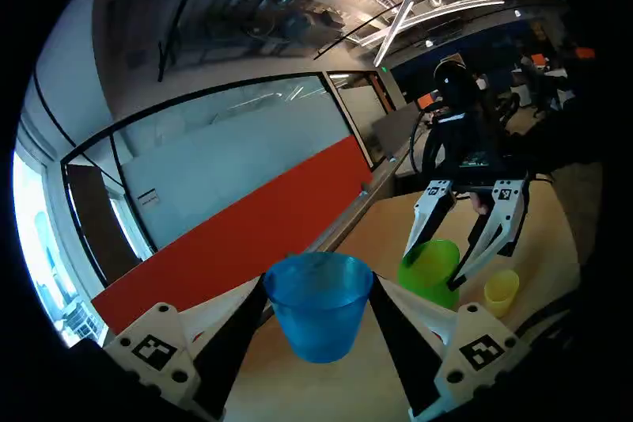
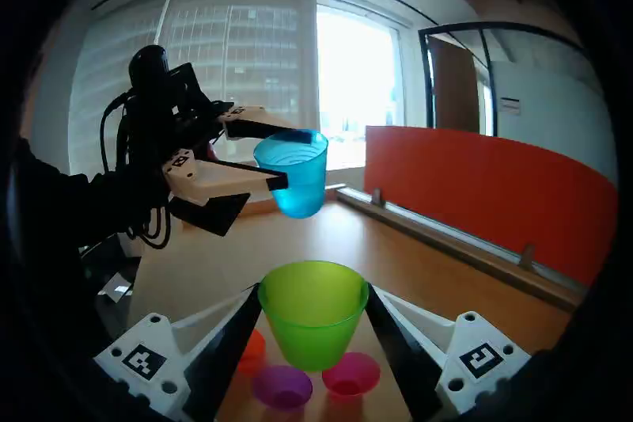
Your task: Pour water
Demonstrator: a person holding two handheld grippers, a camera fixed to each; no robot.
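Observation:
A translucent blue cup (image 1: 319, 305) sits between the fingers of my left gripper (image 1: 318, 319), which is shut on it and holds it upright above the wooden table (image 1: 380, 232). The right gripper view sees that blue cup (image 2: 293, 172) from across the table, raised and slightly tilted in the left gripper (image 2: 281, 159). A green cup (image 2: 313, 311) is clamped upright in my right gripper (image 2: 313, 323). From the left gripper view the green cup (image 1: 430, 262) hangs in the right gripper (image 1: 431, 268), low over the table. I cannot tell whether either cup holds water.
A small yellow cup (image 1: 501, 290) stands on the table beside the green one. An orange cup (image 2: 252, 348), a purple cup (image 2: 282, 386) and a pink cup (image 2: 350, 374) stand below the green cup. An orange partition (image 2: 490, 192) lines the table's far edge.

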